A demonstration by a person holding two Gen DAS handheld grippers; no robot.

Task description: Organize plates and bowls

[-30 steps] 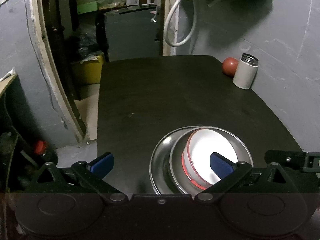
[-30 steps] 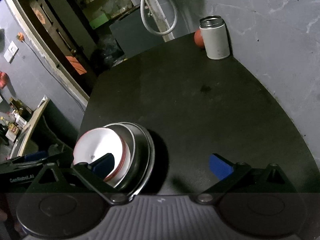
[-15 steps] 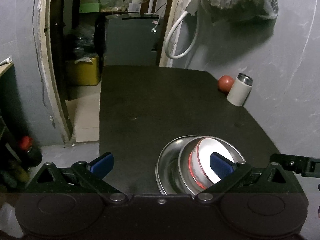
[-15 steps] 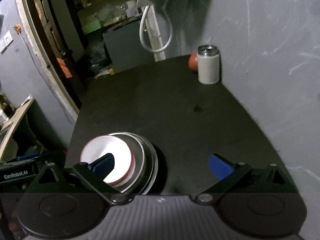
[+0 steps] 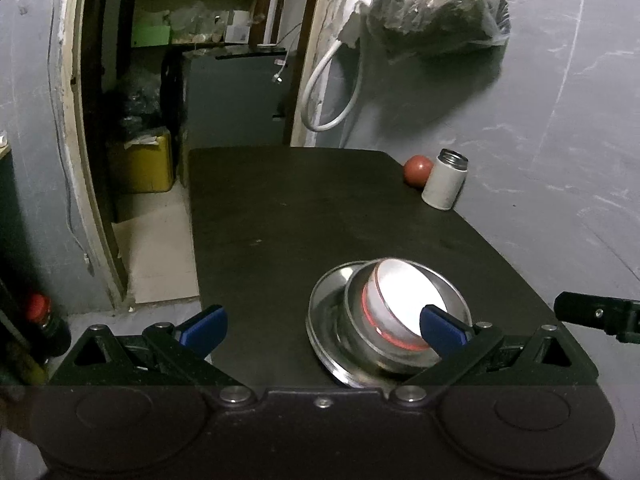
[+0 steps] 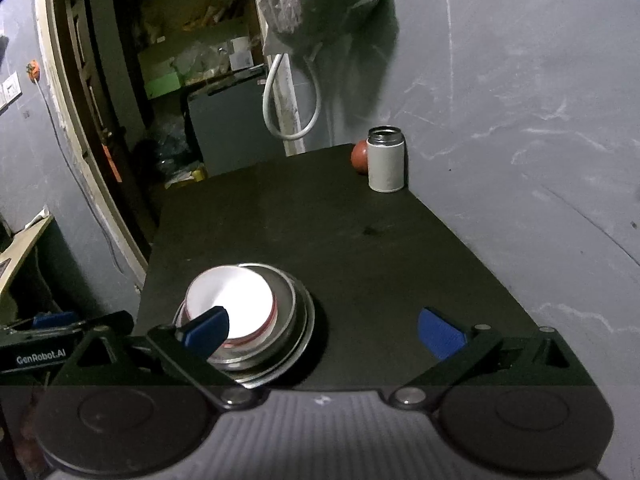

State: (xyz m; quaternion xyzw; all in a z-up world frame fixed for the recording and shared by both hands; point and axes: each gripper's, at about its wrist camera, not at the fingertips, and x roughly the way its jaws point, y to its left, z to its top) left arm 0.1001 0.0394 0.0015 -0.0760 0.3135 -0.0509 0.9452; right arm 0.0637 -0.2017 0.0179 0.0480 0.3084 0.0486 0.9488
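Bowls and plates sit as 1 nested stack on the near part of the black table (image 5: 320, 208), toward its left edge. Working left to right in the left wrist view:

1. My left gripper (image 5: 322, 326) is spread wide. Its left blue fingertip hangs over the table's left edge; its right blue fingertip (image 5: 442, 326) overlaps the stack in this view. Nothing is held between the 2 fingers. I cannot tell whether the right fingertip touches the stack or only hovers above it.
2. The stack consists of a steel plate (image 5: 326, 320) at the bottom, a steel bowl (image 5: 448, 284) set in it, and a white bowl with a red band (image 5: 400, 296) nested on top. The white bowl looks slightly tilted inside the steel bowl.
3. Part of my other gripper shows at the right edge, beyond the table's near right corner.
4. At the far right of the table, a red ball (image 5: 417, 170) rests just beside a white steel-rimmed flask (image 5: 444, 184), which stands upright against the grey wall.

In the right wrist view, my right gripper (image 6: 324, 330) is likewise spread wide and holds nothing. Its left fingertip overlaps the white bowl (image 6: 236, 296); its right fingertip is over bare table.
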